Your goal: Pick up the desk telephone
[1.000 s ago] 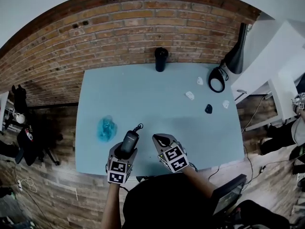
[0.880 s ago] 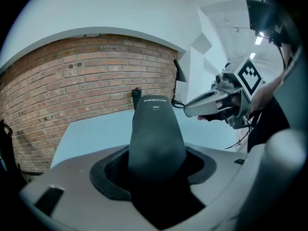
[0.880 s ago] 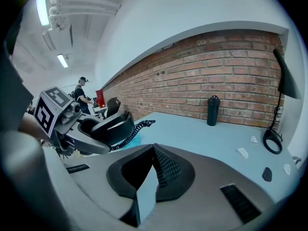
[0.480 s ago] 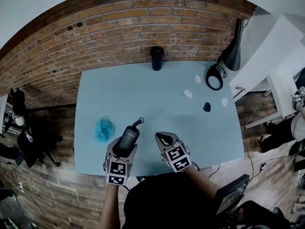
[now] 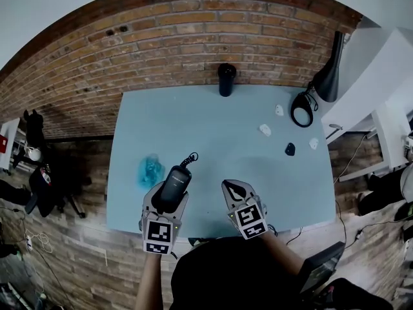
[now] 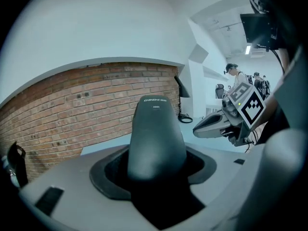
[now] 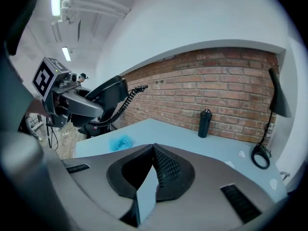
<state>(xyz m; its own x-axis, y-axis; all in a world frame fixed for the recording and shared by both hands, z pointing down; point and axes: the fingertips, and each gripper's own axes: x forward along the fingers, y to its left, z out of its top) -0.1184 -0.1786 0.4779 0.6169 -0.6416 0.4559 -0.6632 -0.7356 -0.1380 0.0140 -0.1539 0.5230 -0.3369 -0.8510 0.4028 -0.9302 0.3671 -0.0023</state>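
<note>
1. Gripping a black telephone handset (image 5: 175, 181) between its two jaws, the left tool (image 5: 167, 203) holds it above the near edge of the pale blue counter (image 5: 213, 128), toward the near-left corner.
2. Seen from the left gripper view, the handset (image 6: 156, 134) stands upright, wedged in the dark jaw pads.
3. A black coiled cord (image 5: 188, 160) curls off the handset's far end.
4. The right tool (image 5: 235, 189) hangs beside it over the same edge, jaws pressed together with nothing between them.
5. A crumpled blue plastic piece (image 5: 150, 168) lies near the counter's left edge.
6. A black cylindrical bottle (image 5: 226, 79) stands at the far edge; a black desk lamp (image 5: 329, 76) occupies the far-right corner.
7. Three small white scraps (image 5: 265, 130) and a small black object (image 5: 290, 149) are scattered near the right edge.
</note>
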